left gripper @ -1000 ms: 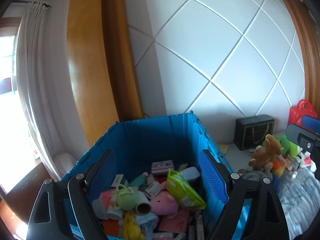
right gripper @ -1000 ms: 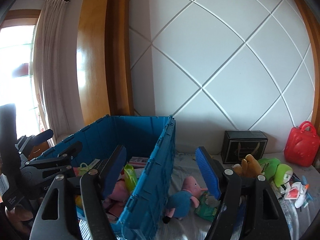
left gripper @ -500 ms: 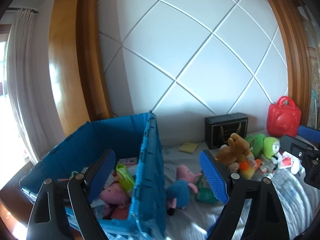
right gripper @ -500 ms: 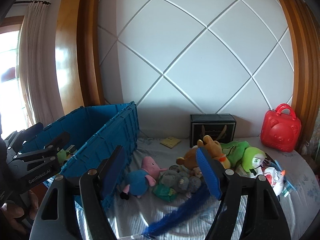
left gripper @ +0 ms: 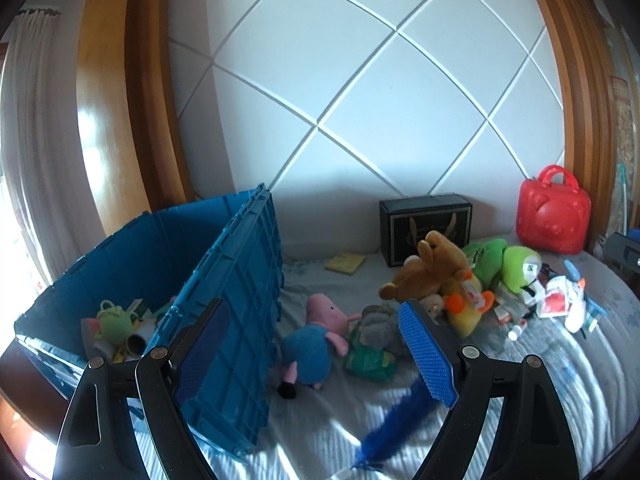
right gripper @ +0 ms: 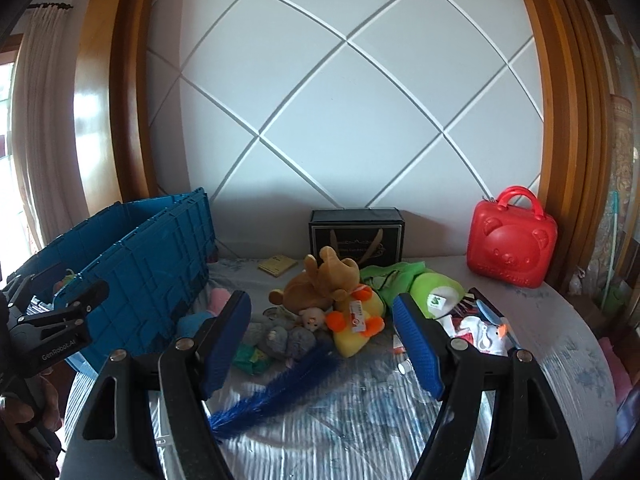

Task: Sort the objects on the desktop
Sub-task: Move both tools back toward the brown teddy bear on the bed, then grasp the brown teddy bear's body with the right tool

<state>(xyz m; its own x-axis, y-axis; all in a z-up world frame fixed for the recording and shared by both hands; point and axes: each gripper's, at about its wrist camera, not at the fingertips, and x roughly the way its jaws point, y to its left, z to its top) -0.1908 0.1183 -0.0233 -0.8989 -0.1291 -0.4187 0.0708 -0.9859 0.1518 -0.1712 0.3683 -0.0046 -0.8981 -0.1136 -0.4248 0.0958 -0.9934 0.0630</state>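
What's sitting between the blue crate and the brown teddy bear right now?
In the left wrist view, a pink pig plush in blue lies on the sheet beside the blue crate, then a grey plush, before the brown teddy bear.

Striped bed cover (right gripper: 360,420): blue crate (right gripper: 140,280), plush toys (right gripper: 320,280), blue feather (right gripper: 276,392).

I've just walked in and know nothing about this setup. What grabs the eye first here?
Probably the heap of plush toys in the middle of the grey-covered surface, a brown bear on top. A big blue crate stands at the left with small things inside, and a red bear-faced case stands against the wall at the right.
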